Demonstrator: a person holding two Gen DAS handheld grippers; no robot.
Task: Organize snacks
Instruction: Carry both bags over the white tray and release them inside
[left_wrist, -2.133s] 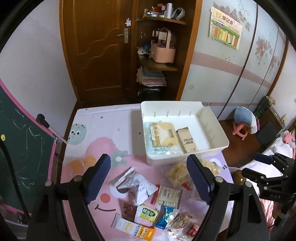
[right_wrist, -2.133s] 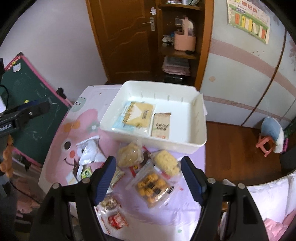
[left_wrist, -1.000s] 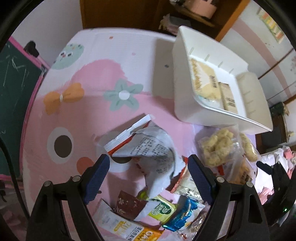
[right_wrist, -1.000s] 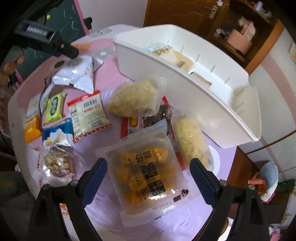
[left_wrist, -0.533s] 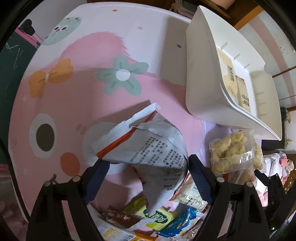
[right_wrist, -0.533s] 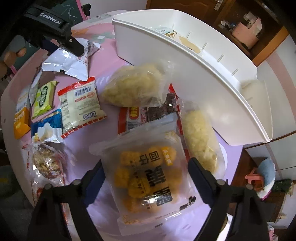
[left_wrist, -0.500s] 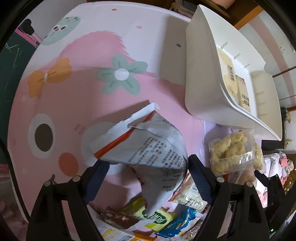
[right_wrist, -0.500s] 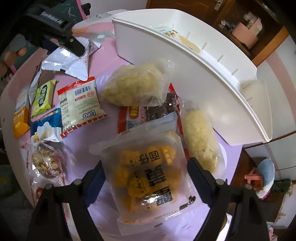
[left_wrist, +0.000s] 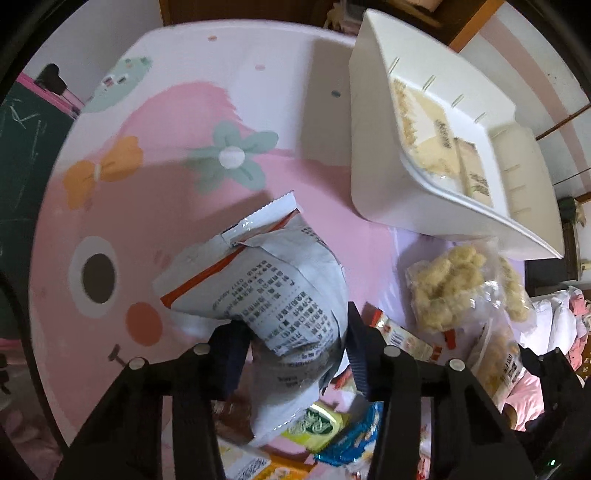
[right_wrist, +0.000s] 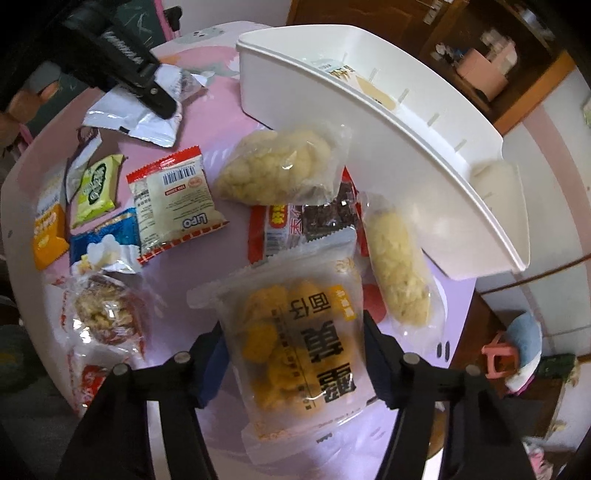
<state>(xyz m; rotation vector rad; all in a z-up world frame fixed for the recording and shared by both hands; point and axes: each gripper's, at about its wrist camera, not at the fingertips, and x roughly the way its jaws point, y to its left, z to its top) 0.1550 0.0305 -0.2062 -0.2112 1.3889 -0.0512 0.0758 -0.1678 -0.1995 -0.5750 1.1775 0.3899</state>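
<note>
My left gripper (left_wrist: 295, 347) has its jaws closed in against the sides of a silver printed snack bag (left_wrist: 269, 291) on the pink table. My right gripper (right_wrist: 295, 354) has its jaws pressed against both sides of a clear bag of yellow puffs (right_wrist: 295, 332). The white bin (left_wrist: 376, 147) stands to the right of the left gripper and holds two flat packets (left_wrist: 439, 147). In the right wrist view the bin (right_wrist: 369, 122) lies beyond the puffs bag, and the left gripper (right_wrist: 162, 99) shows on the silver bag (right_wrist: 147, 122).
Loose snacks lie between the grippers: a red-and-white Lipo packet (right_wrist: 173, 206), a green packet (right_wrist: 96, 188), a blue packet (right_wrist: 107, 243), an orange packet (right_wrist: 48, 236), two clear bags of pale puffs (right_wrist: 280, 170), a red dark packet (right_wrist: 306, 225). The table edge (right_wrist: 461, 314) is near on the right.
Both grippers have closed in from wide open: the left onto the silver bag, the right onto the yellow puffs bag. Both have come lower and closer to the table.
</note>
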